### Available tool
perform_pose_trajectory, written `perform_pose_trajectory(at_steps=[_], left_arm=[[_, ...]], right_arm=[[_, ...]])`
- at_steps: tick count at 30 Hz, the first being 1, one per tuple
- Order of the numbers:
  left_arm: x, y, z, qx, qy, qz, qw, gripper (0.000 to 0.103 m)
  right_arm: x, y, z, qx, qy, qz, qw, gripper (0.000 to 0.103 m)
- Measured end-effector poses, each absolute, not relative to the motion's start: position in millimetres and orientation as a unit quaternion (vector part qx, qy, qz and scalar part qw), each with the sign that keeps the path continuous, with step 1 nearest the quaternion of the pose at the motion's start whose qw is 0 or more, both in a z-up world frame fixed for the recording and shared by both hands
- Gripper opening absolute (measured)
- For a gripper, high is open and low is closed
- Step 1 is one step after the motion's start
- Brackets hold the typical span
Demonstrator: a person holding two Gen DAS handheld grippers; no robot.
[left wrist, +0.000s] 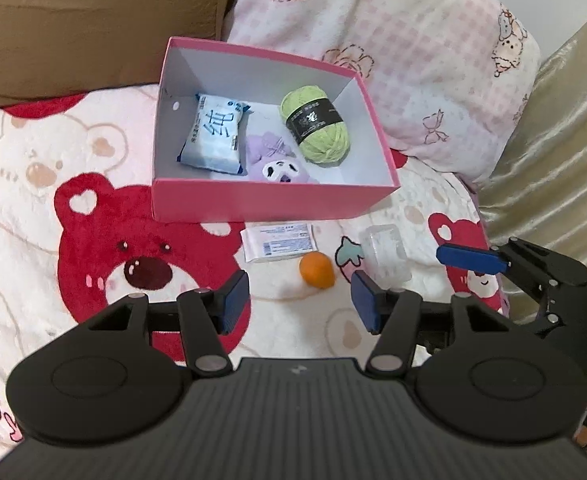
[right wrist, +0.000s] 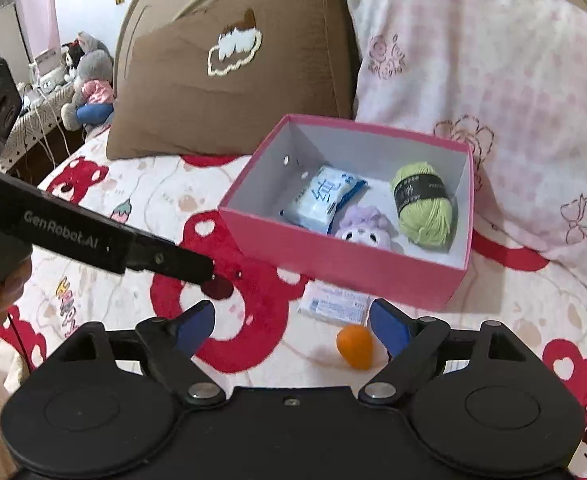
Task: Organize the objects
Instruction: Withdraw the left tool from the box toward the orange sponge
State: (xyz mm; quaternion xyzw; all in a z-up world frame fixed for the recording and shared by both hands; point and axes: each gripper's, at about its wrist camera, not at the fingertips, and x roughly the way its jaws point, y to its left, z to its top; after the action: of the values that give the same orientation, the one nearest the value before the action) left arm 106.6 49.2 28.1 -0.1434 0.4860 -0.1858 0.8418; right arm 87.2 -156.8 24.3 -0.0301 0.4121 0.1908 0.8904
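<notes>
Pink box (left wrist: 253,200) sits on the bed (left wrist: 33,184), open, already holding a tissue pack (left wrist: 215,136), a purple plush (left wrist: 279,162) and green yarn (left wrist: 315,122). 3 things are left on the bed just near of it: a flat packet (left wrist: 279,242) against the box's near wall, an orange (left wrist: 316,270), and a clear case (left wrist: 385,254) to the right.

Left gripper (left wrist: 301,300) is empty, jaws partly apart, orange just ahead of them. Right gripper (right wrist: 293,326) is empty too, jaws wide, orange near its right finger.

Likely step: pick the orange. It is round and will roll on the soft bedding, so centre the jaws over it, come down from above and close gently across its middle. Use 1 gripper and keep the other clear. Lift over the box's near wall and drop it in the free near-right corner.
</notes>
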Motion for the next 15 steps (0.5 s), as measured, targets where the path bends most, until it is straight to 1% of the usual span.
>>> perform_pose_trajectory(at_steps=[2, 4, 6, 7, 9, 12, 15], left_arm=[[104.8, 51.2, 22.7, -0.145, 0.486, -0.187, 0.841, 0.063], [101.3, 52.6, 18.2, -0.14, 0.49, -0.185, 0.84, 0.072], [98.4, 55.7, 16.0, -0.14, 0.485, -0.175, 0.845, 0.077], [97.4, 57.1, 14.6, -0.142, 0.483, -0.17, 0.847, 0.079], [96.5, 58.4, 12.5, -0.14, 0.483, -0.172, 0.847, 0.08], [93.9, 58.3, 6.9, -0.145, 0.48, -0.176, 0.847, 0.088], [94.7, 56.8, 1.1, -0.147, 0.476, -0.178, 0.849, 0.09]], right_arm=[[86.4, -155.6, 20.3, -0.034, 0.416, 0.191, 0.889, 0.089], [84.5, -153.3, 17.8, -0.036, 0.414, 0.195, 0.889, 0.09], [82.5, -149.6, 14.7, -0.035, 0.41, 0.205, 0.888, 0.091], [82.4, -147.7, 13.2, -0.036, 0.409, 0.208, 0.888, 0.091], [82.7, -142.4, 8.2, -0.042, 0.408, 0.213, 0.887, 0.091], [83.2, -133.9, 1.2, -0.053, 0.403, 0.217, 0.887, 0.091], [85.5, -128.7, -6.5, -0.045, 0.4, 0.221, 0.888, 0.091]])
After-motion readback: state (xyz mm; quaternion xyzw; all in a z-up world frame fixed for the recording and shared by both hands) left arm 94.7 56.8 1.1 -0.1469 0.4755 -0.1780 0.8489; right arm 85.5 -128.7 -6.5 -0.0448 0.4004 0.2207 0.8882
